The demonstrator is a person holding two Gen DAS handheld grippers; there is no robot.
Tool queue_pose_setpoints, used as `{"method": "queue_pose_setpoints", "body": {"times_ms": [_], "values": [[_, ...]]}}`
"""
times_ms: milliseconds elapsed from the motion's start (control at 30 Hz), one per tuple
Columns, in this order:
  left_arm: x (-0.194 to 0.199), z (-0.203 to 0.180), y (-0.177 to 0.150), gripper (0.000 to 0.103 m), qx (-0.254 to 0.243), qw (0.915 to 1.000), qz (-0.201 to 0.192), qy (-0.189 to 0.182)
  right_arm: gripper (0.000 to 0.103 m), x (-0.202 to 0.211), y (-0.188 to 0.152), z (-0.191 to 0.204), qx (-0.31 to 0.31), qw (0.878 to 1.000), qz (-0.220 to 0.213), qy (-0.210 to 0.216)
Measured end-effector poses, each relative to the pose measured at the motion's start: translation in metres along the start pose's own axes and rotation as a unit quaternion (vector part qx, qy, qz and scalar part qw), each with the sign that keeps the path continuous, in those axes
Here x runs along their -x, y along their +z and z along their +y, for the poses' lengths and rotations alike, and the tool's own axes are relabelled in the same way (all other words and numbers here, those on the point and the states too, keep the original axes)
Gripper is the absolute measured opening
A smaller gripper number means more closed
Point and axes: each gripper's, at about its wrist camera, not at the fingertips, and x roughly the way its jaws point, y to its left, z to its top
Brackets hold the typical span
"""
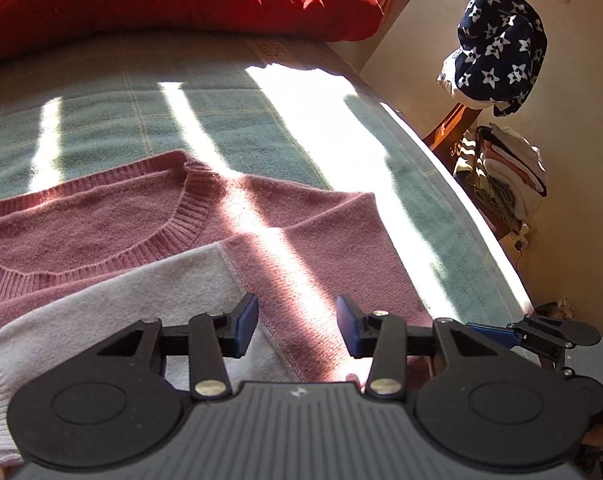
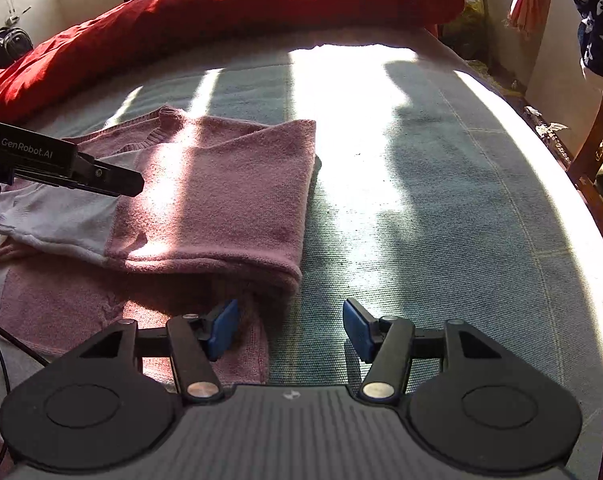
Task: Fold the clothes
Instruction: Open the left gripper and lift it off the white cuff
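1. Sweater (image 2: pixel 205 184), pink knit with a pale grey cuff (image 1: pixel 113 312), lies on the bed directly under and ahead of both grippers; its right side is folded in over the body, with the sleeve laid crosswise towards the left.
2. Left gripper (image 1: pixel 297 326) hovers over the sleeve where pink meets grey, jaws spread, holding nothing.
3. Right gripper (image 2: pixel 291 330) hovers at the sweater's lower right edge, jaws spread and empty; its left pad (image 2: pixel 221 330) is over the pink knit, the right one over bare blanket.
4. The folded edge runs away from the right gripper towards the neckline (image 1: pixel 101 248), so the sweater's long axis runs roughly along both grippers' line of sight.
5. In my judgement the left gripper is nearer the sleeve and cuff, the right nearer the hem corner.
6. Green blanket (image 2: pixel 441 208) lies bare to the right, giving room.
7. Red duvet (image 2: pixel 229 4) is bunched at the far end, well apart; a chair with a stack of clothes (image 1: pixel 513 172) stands off the bed. Nothing blocks either gripper.
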Motion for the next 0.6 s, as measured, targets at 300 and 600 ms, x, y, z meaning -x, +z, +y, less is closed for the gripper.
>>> {"method": "queue_pose_setpoints", "body": {"times_ms": [300, 600], "values": [[-0.022, 0.016, 0.001, 0.045, 0.032, 0.9994, 0.012, 0.010, 0.027, -0.015, 0.003, 0.032, 0.053, 0.997, -0.017, 0.055], [-0.013, 0.009, 0.009, 0.045, 0.022, 0.9996, 0.002, 0.019, 0.013, 0.003, -0.004, 0.009, 0.022, 0.997, 0.013, 0.067]]}}
